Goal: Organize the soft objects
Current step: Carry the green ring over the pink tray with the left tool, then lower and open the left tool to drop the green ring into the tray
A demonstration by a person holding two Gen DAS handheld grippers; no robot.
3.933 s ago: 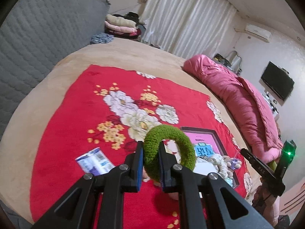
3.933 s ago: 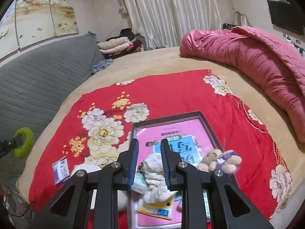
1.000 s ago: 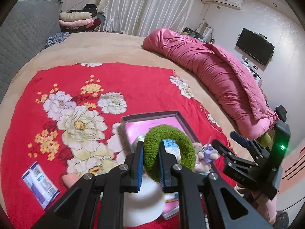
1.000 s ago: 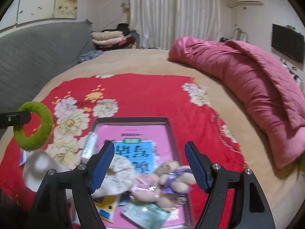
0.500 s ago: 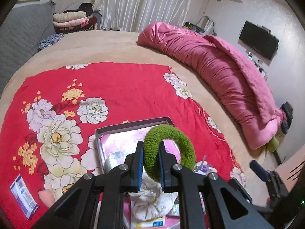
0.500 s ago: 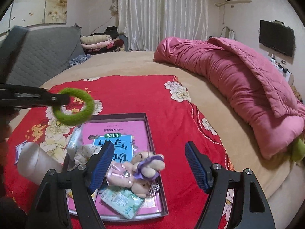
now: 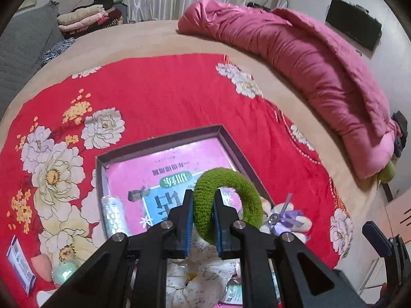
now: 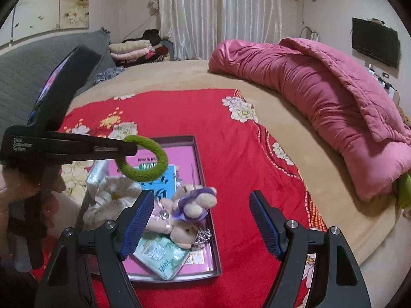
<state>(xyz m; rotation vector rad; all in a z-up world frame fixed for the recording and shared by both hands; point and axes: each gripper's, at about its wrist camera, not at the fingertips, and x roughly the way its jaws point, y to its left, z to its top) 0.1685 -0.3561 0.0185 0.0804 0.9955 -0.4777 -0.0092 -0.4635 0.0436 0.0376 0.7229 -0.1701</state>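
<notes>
The left gripper pinched a green ring, held above the tray on the bed. Its fingers hid part of the ring and tray. The right gripper gaped empty, its left finger covering part of the bear.

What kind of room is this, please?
Most likely a bedroom: a wide bed with a rolled pink quilt, a wall television, and folded clothes stacked by the curtains.

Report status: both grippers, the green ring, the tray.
Left gripper shut on green ring, above tray. Right gripper open, empty. Teddy bear, floral cloth already in tray.
</notes>
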